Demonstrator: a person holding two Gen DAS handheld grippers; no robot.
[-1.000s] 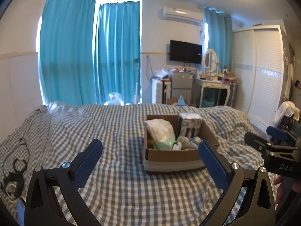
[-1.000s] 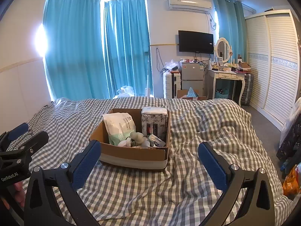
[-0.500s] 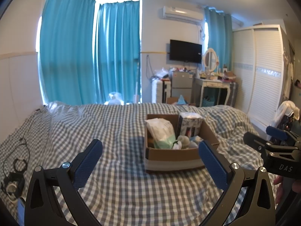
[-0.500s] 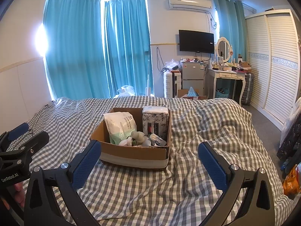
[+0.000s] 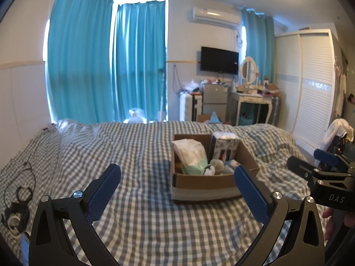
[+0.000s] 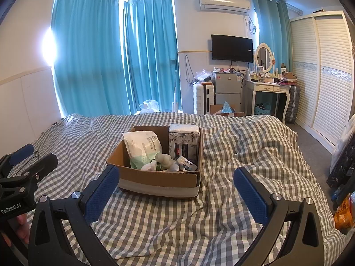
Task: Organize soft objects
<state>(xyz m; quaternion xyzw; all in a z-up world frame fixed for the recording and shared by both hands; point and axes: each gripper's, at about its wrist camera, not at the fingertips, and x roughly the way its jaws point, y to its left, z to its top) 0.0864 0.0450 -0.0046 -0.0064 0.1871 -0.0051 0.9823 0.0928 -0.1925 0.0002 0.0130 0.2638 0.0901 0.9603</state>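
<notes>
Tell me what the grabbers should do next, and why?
Probably move the right gripper forward to the cardboard box on the checked bed. Both it and the left gripper are open and empty, short of the box, where the soft packs and small plush toy sit.

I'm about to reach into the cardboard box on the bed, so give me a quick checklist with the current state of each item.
1. Left tool open and holding nothing: ok.
2. Right tool open and holding nothing: ok.
3. Cardboard box upright on the checked bedcover, top open: ok.
4. Contents visible: white-green pack, floral tissue pack, small plush: ok.
5. Tools apart from the box: ok.
6. Items hidden under the plush: cannot tell.
</notes>
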